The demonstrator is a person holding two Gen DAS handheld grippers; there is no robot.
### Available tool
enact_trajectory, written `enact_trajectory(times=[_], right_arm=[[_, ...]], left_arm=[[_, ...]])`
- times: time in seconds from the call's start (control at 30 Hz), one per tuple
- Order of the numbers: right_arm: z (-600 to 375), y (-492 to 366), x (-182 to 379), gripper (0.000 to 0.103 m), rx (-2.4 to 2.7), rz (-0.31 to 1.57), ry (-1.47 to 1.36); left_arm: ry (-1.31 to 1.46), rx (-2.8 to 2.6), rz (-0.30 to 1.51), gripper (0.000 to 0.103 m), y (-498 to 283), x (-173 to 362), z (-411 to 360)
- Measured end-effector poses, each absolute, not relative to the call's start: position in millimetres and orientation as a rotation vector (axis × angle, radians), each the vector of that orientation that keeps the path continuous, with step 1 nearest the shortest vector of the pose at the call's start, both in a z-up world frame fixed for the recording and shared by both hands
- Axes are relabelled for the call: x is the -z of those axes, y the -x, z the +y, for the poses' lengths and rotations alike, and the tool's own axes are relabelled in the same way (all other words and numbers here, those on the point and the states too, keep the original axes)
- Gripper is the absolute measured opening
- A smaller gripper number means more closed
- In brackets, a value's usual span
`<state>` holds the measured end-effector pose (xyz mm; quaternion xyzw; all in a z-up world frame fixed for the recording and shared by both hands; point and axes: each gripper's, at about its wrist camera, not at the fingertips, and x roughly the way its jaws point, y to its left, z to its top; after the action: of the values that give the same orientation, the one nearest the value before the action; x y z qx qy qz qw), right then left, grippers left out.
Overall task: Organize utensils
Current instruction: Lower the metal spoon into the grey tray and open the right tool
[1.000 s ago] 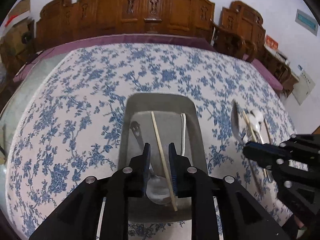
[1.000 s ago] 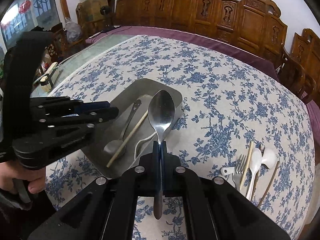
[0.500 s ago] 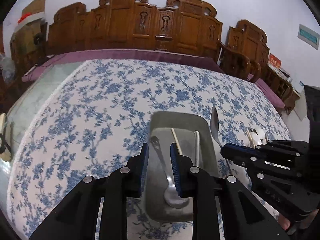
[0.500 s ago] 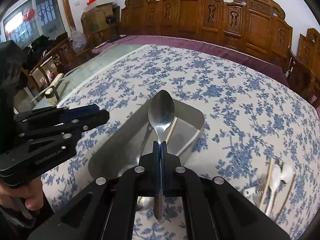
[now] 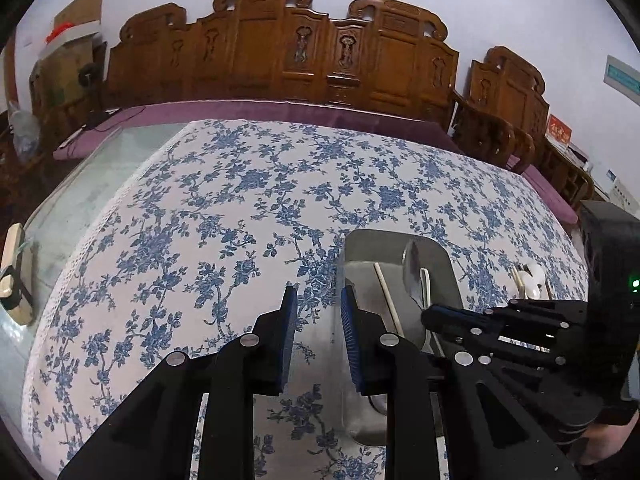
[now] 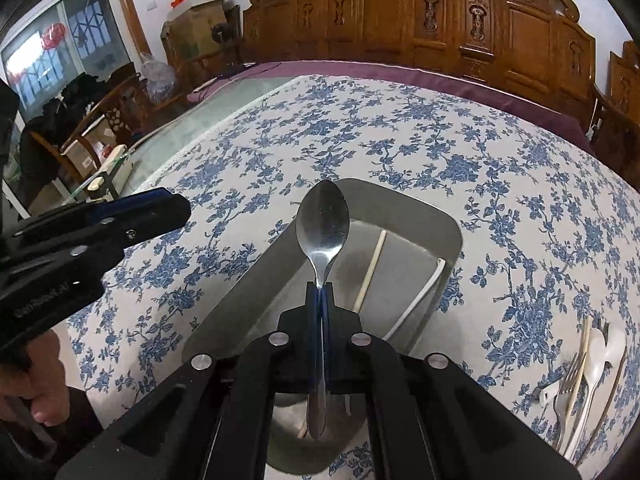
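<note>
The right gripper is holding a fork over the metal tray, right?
Not quite. The right gripper holds a spoon, not a fork, over the metal tray. The right wrist view shows its rounded bowl. The fork lies on the tablecloth.

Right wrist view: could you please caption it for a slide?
Right tool holds a metal spoon over the steel tray on a floral tablecloth.

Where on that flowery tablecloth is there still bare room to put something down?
Most of the tablecloth is bare: the far stretch between the metal tray and the purple edge, and the side left of the tray. It is crowded inside the tray, with a chopstick and more, and around the utensil pile at the right.
</note>
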<state>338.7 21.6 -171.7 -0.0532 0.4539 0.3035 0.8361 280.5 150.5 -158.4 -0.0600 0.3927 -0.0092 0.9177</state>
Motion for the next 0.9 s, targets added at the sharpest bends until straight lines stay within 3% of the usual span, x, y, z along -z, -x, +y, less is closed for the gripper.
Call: enact_trajectory(times=[0.7,0.9], right_arm=[[23,-337,191,0.005,-0.639,1.016,0.119],[0,-328,175,0.005,-0.621,0.955,0.132]], left_arm=[[0.121,-0.003,0.820,0.022,-280,164,156],[0.090,0.006,0.819,0.029,-278,164,145]])
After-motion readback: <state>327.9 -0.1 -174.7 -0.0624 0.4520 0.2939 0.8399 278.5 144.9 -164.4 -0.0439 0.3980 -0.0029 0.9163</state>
